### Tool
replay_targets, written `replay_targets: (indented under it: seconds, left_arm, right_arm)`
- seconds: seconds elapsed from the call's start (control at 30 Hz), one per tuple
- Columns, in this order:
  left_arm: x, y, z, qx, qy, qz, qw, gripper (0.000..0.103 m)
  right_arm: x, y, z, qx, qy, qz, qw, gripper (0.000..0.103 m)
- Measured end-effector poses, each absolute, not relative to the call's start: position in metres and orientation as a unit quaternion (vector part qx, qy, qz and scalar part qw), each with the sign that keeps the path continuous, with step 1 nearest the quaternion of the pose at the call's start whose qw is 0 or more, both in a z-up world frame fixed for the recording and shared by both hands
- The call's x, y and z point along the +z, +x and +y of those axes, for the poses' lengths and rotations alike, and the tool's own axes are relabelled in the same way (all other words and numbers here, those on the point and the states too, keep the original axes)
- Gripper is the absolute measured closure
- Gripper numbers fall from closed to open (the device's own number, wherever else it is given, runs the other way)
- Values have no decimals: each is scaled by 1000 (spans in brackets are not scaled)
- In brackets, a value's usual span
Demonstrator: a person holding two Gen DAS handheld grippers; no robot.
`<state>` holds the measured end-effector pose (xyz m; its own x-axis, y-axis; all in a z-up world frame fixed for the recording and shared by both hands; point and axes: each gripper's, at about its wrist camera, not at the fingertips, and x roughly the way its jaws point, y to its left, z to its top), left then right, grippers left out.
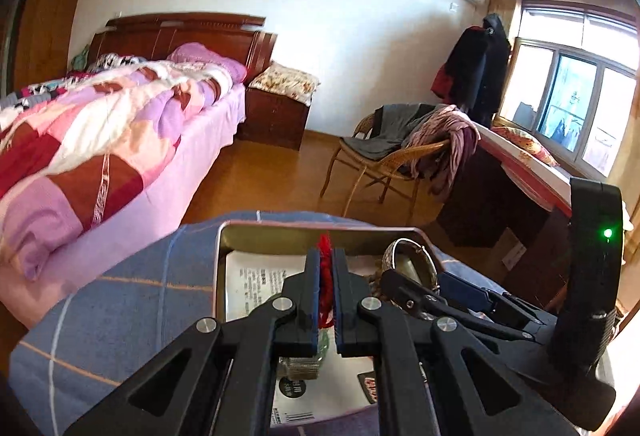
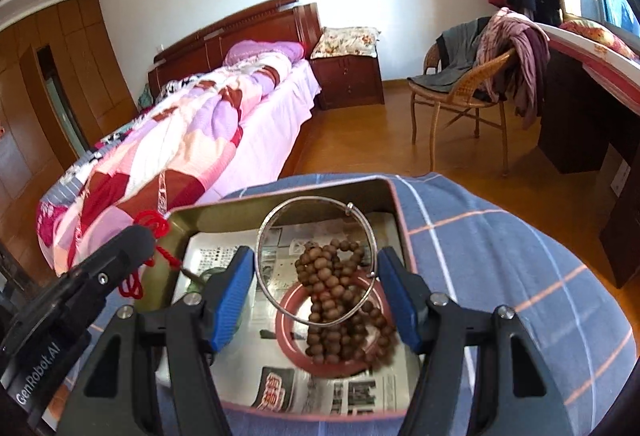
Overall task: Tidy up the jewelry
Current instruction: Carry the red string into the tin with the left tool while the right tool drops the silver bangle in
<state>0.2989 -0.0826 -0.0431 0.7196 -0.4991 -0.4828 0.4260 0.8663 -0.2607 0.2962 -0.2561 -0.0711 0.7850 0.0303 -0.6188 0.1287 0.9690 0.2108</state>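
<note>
Left wrist view: the left gripper is closed, its blue-padded jaws pinching a red braided cord that shows above and below the pads. It sits over a shallow rectangular metal tin lined with printed paper, which rests on a blue checked cloth. Right of the cord, at the tin's far right corner, lies a broad silver bangle (partly hidden by the right gripper, whose jaw gap cannot be judged from here).

Right wrist view: the right gripper stands open, its ribbed blue pads on either side of a thin silver wire bangle without clear contact. Inside the tin, on newspaper, a string of round brown wooden beads is heaped partly over a smooth pink ring bangle. At the tin's left wall the left gripper holds the red cord, knotted and looped; a dull green object beside it is unclear.
</note>
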Motion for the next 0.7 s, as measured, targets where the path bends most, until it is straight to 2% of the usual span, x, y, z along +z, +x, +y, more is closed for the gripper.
replay_targets:
  seconds: [0.17, 0.5, 0.6, 0.7]
  left_arm:
    - [-51, 299, -90, -234, -44, 291, 927, 99]
    - [-49, 300, -89, -222, -39, 288, 931, 99]
    - [-47, 299, -90, -221, -39, 280, 933, 99]
    - [-48, 298, -89, -225, -37, 276, 934, 96]
  right_arm:
    - [-78, 300, -249, -23, 89, 335, 938, 36]
    - [-76, 303, -254, -19, 99, 330, 938, 36]
    - [-75, 303, -254, -14, 102, 326, 940, 29]
    - [-73, 303, -253, -22, 100, 319, 942, 27]
